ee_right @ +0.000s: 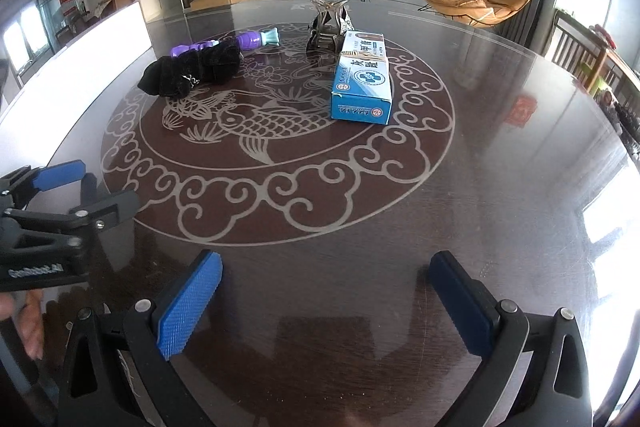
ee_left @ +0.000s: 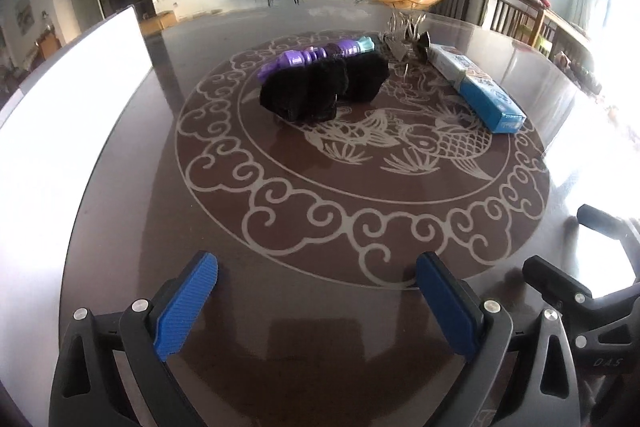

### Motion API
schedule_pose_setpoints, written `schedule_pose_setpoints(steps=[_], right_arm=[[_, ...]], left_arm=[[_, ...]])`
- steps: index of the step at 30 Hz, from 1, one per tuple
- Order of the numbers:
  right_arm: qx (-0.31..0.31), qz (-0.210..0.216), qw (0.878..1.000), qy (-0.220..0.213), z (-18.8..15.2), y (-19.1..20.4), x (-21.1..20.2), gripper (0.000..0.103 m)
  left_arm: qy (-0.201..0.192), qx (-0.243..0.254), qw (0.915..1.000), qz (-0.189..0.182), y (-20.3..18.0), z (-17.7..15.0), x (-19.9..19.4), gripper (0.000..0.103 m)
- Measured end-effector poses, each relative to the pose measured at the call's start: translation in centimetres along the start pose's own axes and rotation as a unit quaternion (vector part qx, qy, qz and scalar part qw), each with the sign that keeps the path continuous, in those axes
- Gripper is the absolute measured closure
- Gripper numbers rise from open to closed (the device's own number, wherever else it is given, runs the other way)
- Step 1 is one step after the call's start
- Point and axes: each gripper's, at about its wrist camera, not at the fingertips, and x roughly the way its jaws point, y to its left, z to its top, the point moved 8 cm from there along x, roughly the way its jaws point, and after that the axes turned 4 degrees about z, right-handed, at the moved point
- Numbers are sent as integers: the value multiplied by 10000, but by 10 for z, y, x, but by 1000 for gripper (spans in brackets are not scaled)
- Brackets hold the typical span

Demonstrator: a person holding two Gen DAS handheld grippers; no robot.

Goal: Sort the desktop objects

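**Four things on the counter, both grippers empty**

On the dark round counter (ee_right: 460, 187) lie four items near the middle: one black velvet pouch (ee_right: 192, 73) touching one purple toy (ee_right: 248, 41) behind it, one blue medicine box (ee_right: 362, 83), and one silvery ornament (ee_right: 328, 23), perhaps folded foil. Left gripper (ee_left: 316, 303) and right gripper (ee_right: 326, 301) hover nearer, fingers spread wide, holding nothing.

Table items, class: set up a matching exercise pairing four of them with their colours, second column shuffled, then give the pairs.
Column one:
1. velvet cloth
2. medicine box
3. ridged toy
4. gripper pads

Column two:
A. purple with a teal end
B. black
C. bright blue
D. light blue and white

Pairs: 1-B, 2-D, 3-A, 4-C
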Motion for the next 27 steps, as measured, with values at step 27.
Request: schedule_pose_setpoints(steps=[27], right_arm=[[8, -9, 10000, -5, -1, 0, -1, 0]], left_arm=[[40, -83, 10000, 20, 3, 1, 8, 0]])
